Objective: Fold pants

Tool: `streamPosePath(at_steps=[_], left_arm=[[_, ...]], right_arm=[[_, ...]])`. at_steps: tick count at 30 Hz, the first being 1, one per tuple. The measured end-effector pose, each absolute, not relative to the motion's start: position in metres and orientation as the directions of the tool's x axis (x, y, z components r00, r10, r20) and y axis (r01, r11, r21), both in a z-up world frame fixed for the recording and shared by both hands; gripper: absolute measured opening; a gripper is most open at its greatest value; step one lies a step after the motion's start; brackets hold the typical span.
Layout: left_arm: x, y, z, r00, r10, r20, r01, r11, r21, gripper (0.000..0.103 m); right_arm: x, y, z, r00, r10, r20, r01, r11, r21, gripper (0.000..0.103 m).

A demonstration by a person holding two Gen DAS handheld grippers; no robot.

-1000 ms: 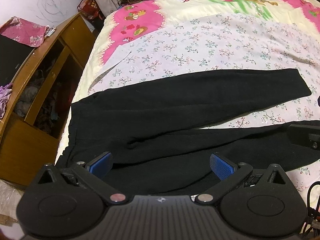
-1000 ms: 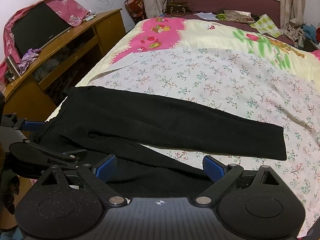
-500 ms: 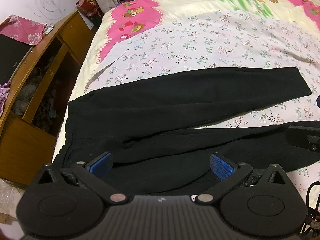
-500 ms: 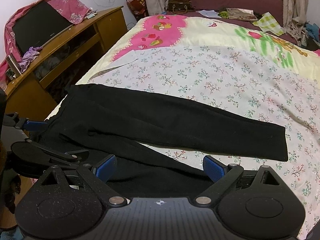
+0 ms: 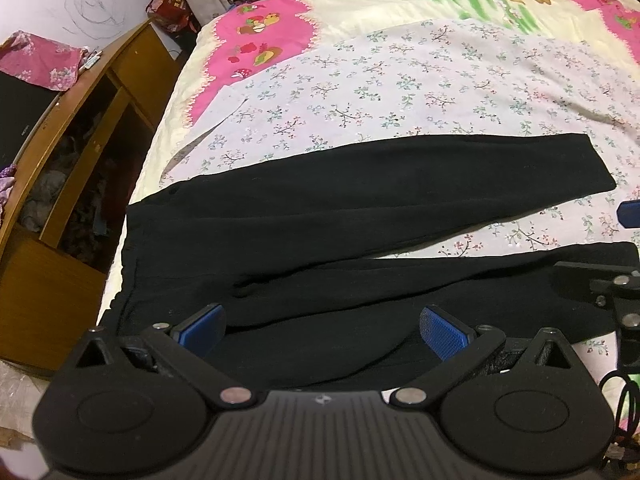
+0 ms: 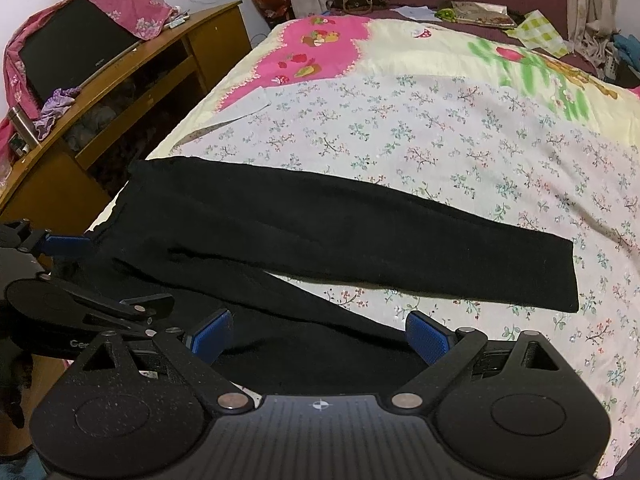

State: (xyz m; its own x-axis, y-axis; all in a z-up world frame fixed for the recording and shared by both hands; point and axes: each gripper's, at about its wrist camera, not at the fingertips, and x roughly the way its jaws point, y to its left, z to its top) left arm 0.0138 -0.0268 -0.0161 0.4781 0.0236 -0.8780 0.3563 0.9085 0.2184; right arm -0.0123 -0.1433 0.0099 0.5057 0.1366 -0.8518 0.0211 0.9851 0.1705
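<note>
From the left wrist view, the left claw hangs with its blue pads wide apart and nothing between them, poised over the near leg of the black pants. The pants lie spread on the bed, waistband at the bed's left edge beside the wooden desk, the two legs splayed in a narrow V toward the right edge. The far leg lies flat; the near leg runs along the bed's near edge. The risk here is judged to be a shallow bite: black cloth on black cloth hides where the layers part, so closing could catch only the top layer and leave the underside dragging. The waistband also sits right at the left edge, so a pull that way could slide it off the bed.

From the right wrist view, the right claw is likewise fully open and empty, above the near leg further toward its cuff end, with the left claw visible at the left rim of the view. The far leg's cuff reaches close to the right edge. If the two claws grip at uneven heights or lift at different rates, the near leg would likely twist and land askew on the far one. The floral sheet could also be pinched along with the cloth if the pads go in too deep.
</note>
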Motion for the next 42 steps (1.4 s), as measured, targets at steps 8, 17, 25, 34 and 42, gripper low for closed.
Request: streamPosePath(at_steps=[8,17,25,34,42], left_arm=[[0.015,-0.028,-0.016,0.449,0.017,-0.893,0.349,0.917,0.193,0.103],[0.043,-0.010,-0.026,0.433,-0.032,-0.901,0.424,0.889,0.173,0.103],[0.078,0.016,-0.037,0.407,-0.066,-0.911,0.466,0.873,0.145,0.103],[0.133,0.043,-0.069,0.396,-0.111,-0.912,0.514,0.850,0.120,0.103],[0.225,0.069,-0.107,0.457,-0.137,-0.879,0.608,0.769,0.197,0.103]], right_arm=[[-0.005,-0.145,0.001,0.486,0.159,-0.860,0.026,0.980,0.196,0.082],[0.013,-0.125,-0.007,0.461,0.104,-0.881,0.081,0.984,0.159,0.082],[0.041,-0.098,-0.021,0.435,0.072,-0.897,0.111,0.985,0.133,0.081],[0.087,-0.083,-0.041,0.420,0.032,-0.907,0.038,0.998,0.053,0.079],[0.180,-0.114,-0.073,0.455,-0.002,-0.891,-0.163,0.983,-0.086,0.072]])
